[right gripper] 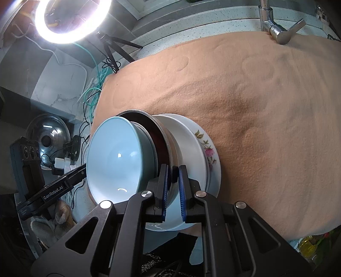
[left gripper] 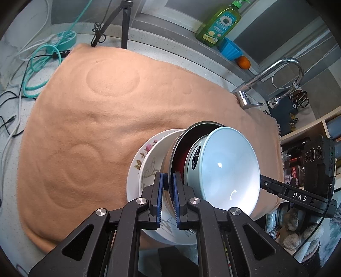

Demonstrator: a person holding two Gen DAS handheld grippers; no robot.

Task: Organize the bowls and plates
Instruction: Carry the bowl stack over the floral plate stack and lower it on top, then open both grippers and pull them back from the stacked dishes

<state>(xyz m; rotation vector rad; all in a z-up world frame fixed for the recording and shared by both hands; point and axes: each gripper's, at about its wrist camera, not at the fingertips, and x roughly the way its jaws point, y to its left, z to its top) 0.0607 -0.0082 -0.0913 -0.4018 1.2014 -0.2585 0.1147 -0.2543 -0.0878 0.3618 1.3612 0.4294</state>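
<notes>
A kitchen counter lies under my cameras, covered by a peach cloth (left gripper: 102, 127) pressed with round dents where dishes seem to have sat. At the back edge stand a tap (left gripper: 275, 78), a green soap bottle (left gripper: 219, 23) and a tripod (left gripper: 125, 23); a ring light (right gripper: 72, 19) glares at the left of the right view.

The stack (left gripper: 191, 170) sits at the near edge of the cloth: a floral plate (left gripper: 136, 162) lowest, a white dish (right gripper: 187, 147) on it, then a dark bowl (left gripper: 181, 153) with a blue bowl (left gripper: 230, 166) nested inside. My left claw (left gripper: 168, 189) is nearly closed, pads pinched on the dark bowl's rim. My right claw (right gripper: 172, 185) grips the same rim from the opposite side, just as tight.

As I judge it, I am carrying or setting the two bowls as a pair. Doing that well means holding both hands level and moving them together, so the blue bowl does not slide out. The cloth looks soft, so I would lower gently and release both sides together.
</notes>
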